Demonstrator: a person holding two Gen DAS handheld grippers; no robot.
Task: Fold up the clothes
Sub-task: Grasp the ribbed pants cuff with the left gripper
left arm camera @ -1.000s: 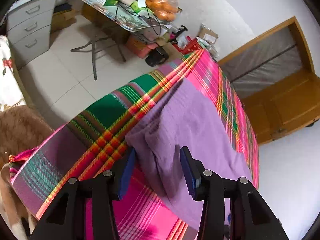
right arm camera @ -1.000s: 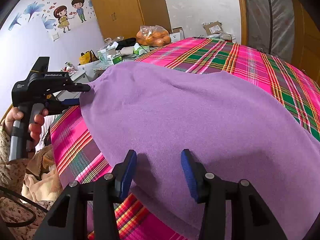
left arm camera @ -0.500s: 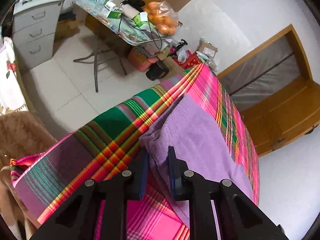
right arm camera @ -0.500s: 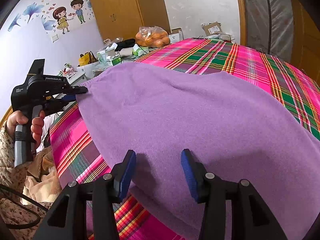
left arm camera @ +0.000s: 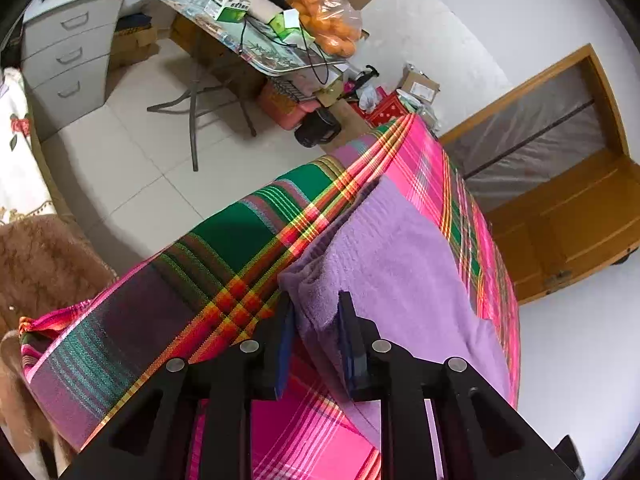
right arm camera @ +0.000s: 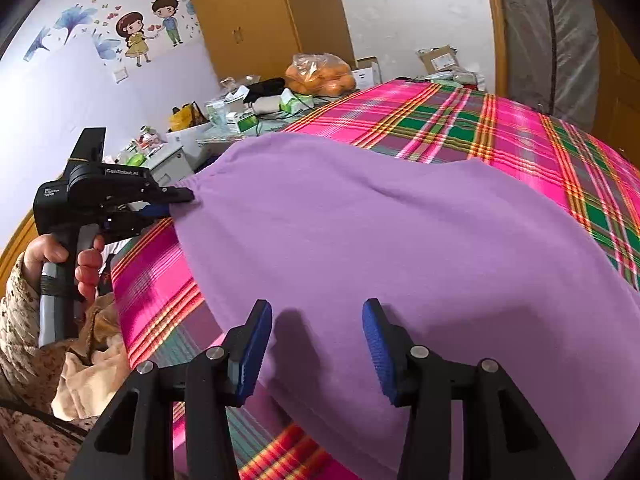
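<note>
Pink, green and orange plaid cover point(right arm camera: 500, 128) spread over the work surface, draping off its edge toward a pale tiled floor point(left arm camera: 132, 152). Beyond: folding table point(left arm camera: 256, 52) cluttered with boxes and cables, grey drawer cabinet point(left arm camera: 68, 52), wooden wardrobe point(right arm camera: 248, 20), cartoon stickers on a lilac wall point(right arm camera: 140, 32).

Clear plastic bag point(left arm camera: 332, 28) on the table, full of orange fruit; open cardboard box point(right arm camera: 440, 58) behind, contents unclear.

Purple garment point(right arm camera: 380, 240) lying flat across the plaid cover. Left gripper point(left arm camera: 314, 320), jaws just narrowed, clenched on the garment's bunched corner. Right gripper point(right arm camera: 318, 328) spread wide above the near hem, pads clear of the fabric.
</note>
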